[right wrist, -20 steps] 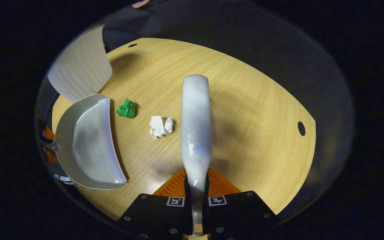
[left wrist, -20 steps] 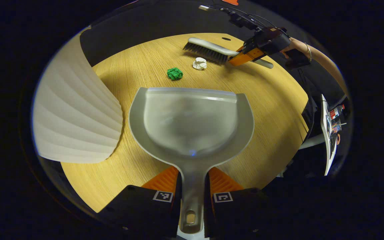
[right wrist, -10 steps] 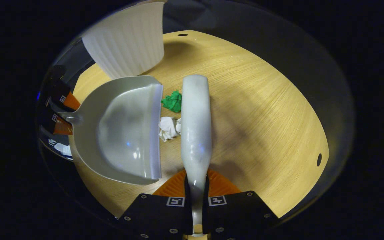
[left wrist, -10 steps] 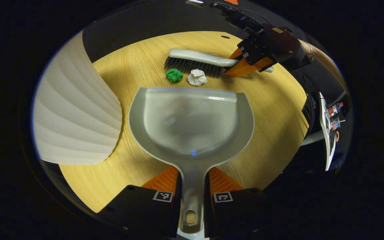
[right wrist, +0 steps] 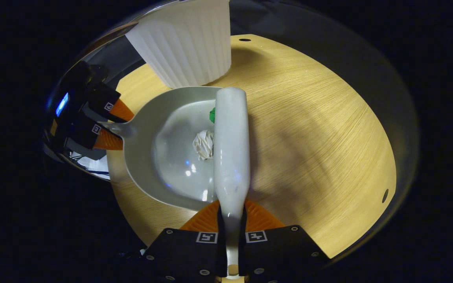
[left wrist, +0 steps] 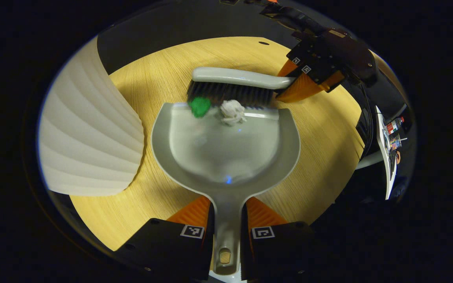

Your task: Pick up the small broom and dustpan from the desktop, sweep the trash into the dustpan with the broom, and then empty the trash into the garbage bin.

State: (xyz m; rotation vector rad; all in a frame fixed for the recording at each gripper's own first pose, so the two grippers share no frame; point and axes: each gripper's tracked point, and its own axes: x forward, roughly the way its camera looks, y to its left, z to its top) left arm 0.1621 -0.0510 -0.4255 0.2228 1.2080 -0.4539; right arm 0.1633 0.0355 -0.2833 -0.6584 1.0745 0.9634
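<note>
My left gripper (left wrist: 227,215) is shut on the handle of the grey dustpan (left wrist: 226,155), which lies flat on the wooden desktop (left wrist: 321,129). At the pan's front lip stands the broom (left wrist: 234,84), bristles down, with my right gripper (left wrist: 295,80) shut on its handle. A green paper ball (left wrist: 199,106) and a white paper ball (left wrist: 232,112) sit just inside the lip, against the bristles. In the right gripper view the broom (right wrist: 231,145) runs up from my right gripper (right wrist: 232,220), across the dustpan (right wrist: 167,157); the white ball (right wrist: 204,144) and a bit of the green ball (right wrist: 212,115) lie beside it.
A white ribbed garbage bin (left wrist: 89,137) stands on the desktop just left of the dustpan, seen also as the bin (right wrist: 187,39) beyond the pan. The desktop (right wrist: 309,137) has small round holes near its edges. A white table with small items (left wrist: 387,149) stands off to the right.
The broom swept toward the dustpan, pushing both paper balls from the desktop over the lip into the pan. The dustpan stayed in place.
</note>
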